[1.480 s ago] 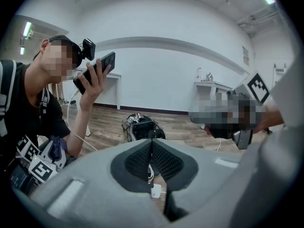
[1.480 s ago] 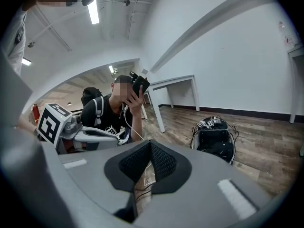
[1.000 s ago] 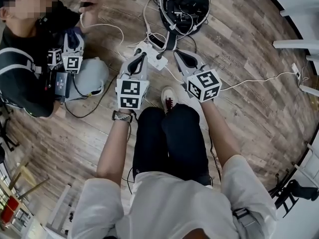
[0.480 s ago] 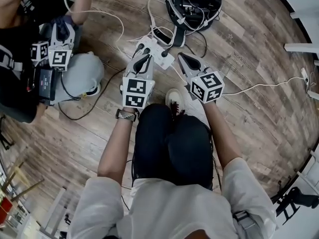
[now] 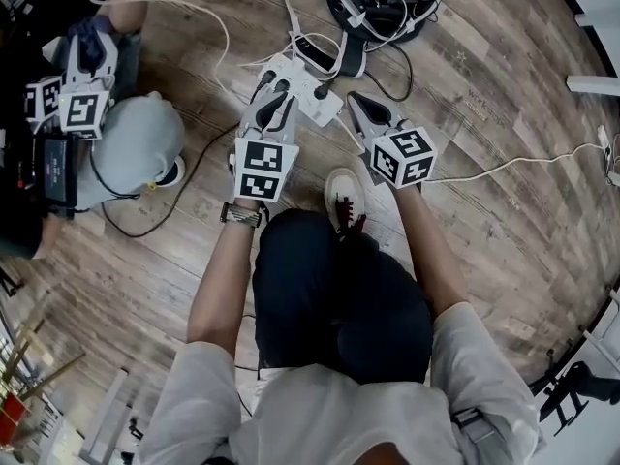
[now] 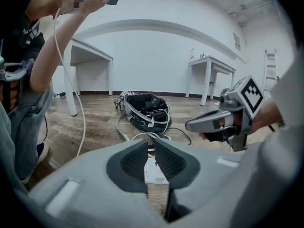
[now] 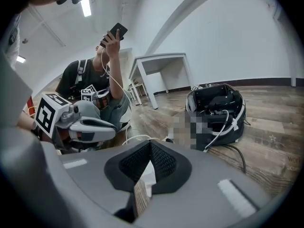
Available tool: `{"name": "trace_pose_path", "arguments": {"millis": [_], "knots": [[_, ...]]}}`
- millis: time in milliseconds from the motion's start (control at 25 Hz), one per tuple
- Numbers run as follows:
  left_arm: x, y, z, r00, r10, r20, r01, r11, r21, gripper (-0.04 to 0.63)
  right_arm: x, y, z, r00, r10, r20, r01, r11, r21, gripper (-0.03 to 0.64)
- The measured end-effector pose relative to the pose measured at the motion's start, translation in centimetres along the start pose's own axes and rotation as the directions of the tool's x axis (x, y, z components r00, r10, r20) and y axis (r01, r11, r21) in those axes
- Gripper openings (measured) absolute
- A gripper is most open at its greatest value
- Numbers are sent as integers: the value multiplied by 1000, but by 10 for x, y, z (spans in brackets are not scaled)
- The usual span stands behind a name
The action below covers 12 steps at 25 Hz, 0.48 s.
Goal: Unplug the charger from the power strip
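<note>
Charger (image 5: 282,85) is still plugged into the white power strip (image 5: 302,100) on the floor (image 5: 484,124), nothing pulled yet, and you've dropped both grippers close over it since a second ago: left gripper (image 5: 272,98) fingers just cracking open, narrow and empty, right gripper (image 5: 355,99) fingers closed together.

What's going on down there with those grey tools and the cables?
A person holds a grey claw in each hand over the white power strip on the wooden floor. The left claw has just been opening its jaws slightly, nothing between them; the right claw is shut. Nothing is gripped yet.
</note>
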<state>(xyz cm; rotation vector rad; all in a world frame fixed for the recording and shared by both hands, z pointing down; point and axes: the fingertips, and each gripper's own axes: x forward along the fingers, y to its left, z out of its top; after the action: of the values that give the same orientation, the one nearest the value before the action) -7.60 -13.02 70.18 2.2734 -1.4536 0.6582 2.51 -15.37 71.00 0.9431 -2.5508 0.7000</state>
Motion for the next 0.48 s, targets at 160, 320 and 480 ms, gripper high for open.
{"name": "trace_pose_path", "arguments": {"millis": [160,320,480], "knots": [[17,-5,-26,999,-27,-26,28,1000,8,54,13,-11,-30,999,-2,-39,2,1000,5,3],[36,-6,-48,997,-60,-46,60,998,-14,66,31,-20,-55,997,-3,-71,2,1000,-13,15],[51,-20,-68,991,-103,-81,104,994,9,76,44,-29,-82,994,-18,-103,16,1000,-23,20]]}}
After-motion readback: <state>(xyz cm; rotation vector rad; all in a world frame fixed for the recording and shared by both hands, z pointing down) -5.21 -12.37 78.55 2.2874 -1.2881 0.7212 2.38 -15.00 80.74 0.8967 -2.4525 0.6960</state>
